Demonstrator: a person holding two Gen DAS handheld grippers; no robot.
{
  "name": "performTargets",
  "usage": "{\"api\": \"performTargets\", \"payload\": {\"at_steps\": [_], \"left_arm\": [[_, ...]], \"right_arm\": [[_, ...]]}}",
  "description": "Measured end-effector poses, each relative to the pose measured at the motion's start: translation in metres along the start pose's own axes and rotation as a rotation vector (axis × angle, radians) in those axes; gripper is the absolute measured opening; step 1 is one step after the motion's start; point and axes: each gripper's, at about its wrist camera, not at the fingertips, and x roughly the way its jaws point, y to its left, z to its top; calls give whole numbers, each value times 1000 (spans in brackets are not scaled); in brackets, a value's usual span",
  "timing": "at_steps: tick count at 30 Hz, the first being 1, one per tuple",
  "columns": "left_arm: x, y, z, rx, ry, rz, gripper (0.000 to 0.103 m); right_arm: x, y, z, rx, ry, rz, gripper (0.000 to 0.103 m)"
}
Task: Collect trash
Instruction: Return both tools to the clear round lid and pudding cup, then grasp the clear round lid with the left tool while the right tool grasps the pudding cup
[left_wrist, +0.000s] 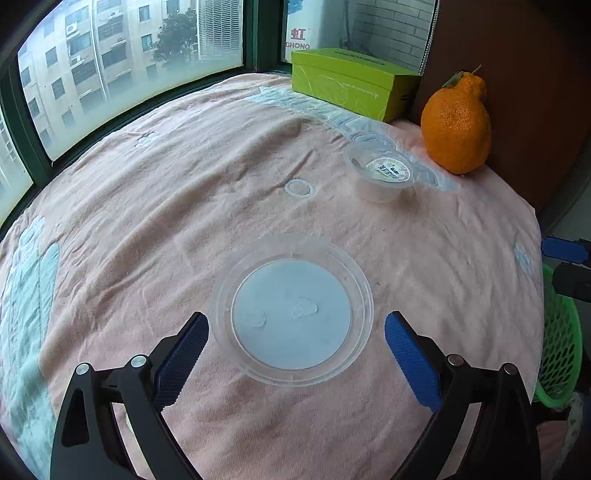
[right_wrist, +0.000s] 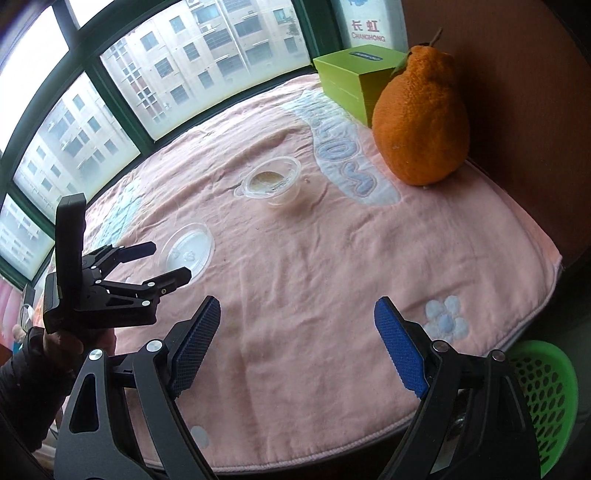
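Pink towelling (left_wrist: 155, 206) covers our worktop beside the window. We see the clear plastic lid (left_wrist: 291, 312) lying flat between the jaws of the left gripper (left_wrist: 295, 332) — jaws apart, not touching it. Our right gripper (right_wrist: 297, 317) hovers with jaws apart, empty. The small cup (left_wrist: 378, 175) stands near the orange fruit (left_wrist: 458, 125); a green basket (right_wrist: 546, 402) sits off the edge.

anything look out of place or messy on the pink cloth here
Two bits of trash stand out: a clear plastic lid lying loose between the open left gripper fingers, and a small used cup with its seal peeled back, near the orange. Nothing looks spilled or broken.
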Motion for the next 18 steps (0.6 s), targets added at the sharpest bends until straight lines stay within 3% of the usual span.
{"api": "performTargets", "payload": {"at_steps": [7,11,18], "left_arm": [[8,2,1,12,19,-14,93],[14,0,2,31,18,20,94],[14,8,1,-3,-6,5,90]], "right_arm": [[15,14,12,-51,8,5,85],[25,16,23,-66,10,2,85],[49,24,48,-107,9,-13,85]]}}
